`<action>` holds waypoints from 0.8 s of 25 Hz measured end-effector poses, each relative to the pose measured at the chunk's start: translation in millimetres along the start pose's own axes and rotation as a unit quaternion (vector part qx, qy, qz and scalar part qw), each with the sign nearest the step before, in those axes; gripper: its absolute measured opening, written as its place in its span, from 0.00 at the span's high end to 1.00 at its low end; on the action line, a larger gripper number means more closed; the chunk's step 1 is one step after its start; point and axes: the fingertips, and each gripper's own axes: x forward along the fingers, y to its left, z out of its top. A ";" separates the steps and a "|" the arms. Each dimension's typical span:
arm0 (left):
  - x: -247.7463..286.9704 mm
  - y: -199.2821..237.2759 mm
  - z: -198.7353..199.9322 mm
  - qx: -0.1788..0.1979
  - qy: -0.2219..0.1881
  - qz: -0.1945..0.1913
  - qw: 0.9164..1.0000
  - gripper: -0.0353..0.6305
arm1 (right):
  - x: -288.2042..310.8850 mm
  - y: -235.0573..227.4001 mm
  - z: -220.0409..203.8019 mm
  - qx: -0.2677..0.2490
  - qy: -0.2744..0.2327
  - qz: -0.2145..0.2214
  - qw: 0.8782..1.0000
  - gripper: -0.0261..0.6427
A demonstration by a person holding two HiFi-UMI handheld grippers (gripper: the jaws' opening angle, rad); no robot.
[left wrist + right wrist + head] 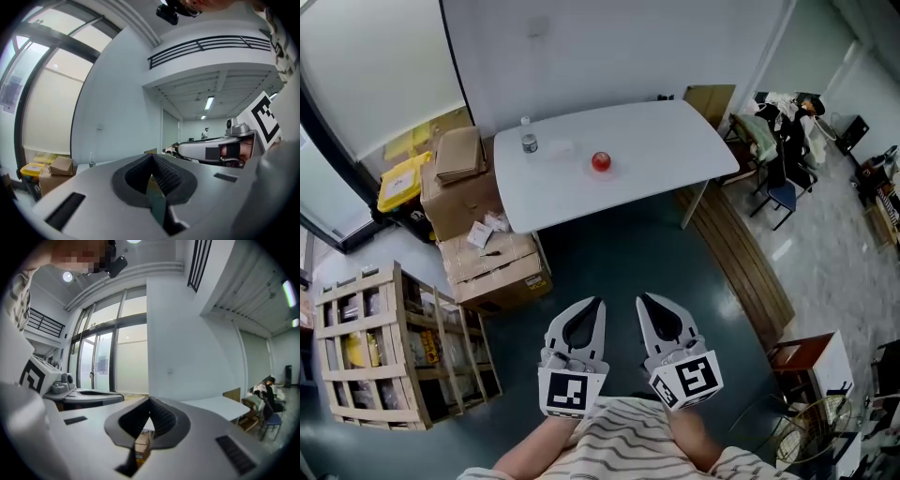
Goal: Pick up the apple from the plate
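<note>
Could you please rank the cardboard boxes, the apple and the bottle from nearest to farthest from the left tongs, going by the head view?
1. Cardboard boxes: on the floor, left of the left tongs, by the table's near corner.
2. Apple: on the white table, straight ahead.
3. Bottle: farther back on the table, towards its left end.

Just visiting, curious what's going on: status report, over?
Left hand-held gripper and right hand-held gripper shut, empty. Apple on table, well ahead, untouched. Bottle apart to its left, not in the way.
</note>
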 end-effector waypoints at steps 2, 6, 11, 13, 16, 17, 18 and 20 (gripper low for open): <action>18.6 10.3 0.2 -0.005 0.000 -0.009 1.000 0.94 | 17.6 -9.1 -0.5 0.001 0.003 -0.006 1.000 0.94; 49.5 23.2 -10.4 -0.007 0.014 -0.019 1.000 0.94 | 44.9 -31.4 -10.7 0.016 0.012 -0.016 1.000 0.94; 93.3 37.8 -22.6 -0.013 0.030 -0.018 0.999 0.94 | 83.6 -62.8 -16.8 0.023 0.015 -0.010 1.000 0.94; 113.3 43.4 -23.6 -0.019 0.032 -0.012 0.999 0.94 | 98.5 -77.9 -18.4 0.026 0.016 -0.002 1.000 0.94; 146.2 47.2 -21.6 -0.017 0.033 -0.007 0.999 0.94 | 124.2 -105.1 -16.4 0.030 0.010 0.013 0.999 0.94; 158.8 47.4 -20.1 -0.016 0.033 -0.006 0.999 0.94 | 133.9 -114.4 -12.1 0.027 0.005 0.020 0.999 0.94; 172.2 47.8 -17.5 -0.014 0.030 -0.004 0.999 0.94 | 144.0 -123.5 -6.6 0.023 -0.002 0.028 0.999 0.94; 200.9 52.1 -10.9 -0.007 0.025 0.004 1.000 0.94 | 165.2 -142.0 5.7 0.015 -0.016 0.044 0.999 0.94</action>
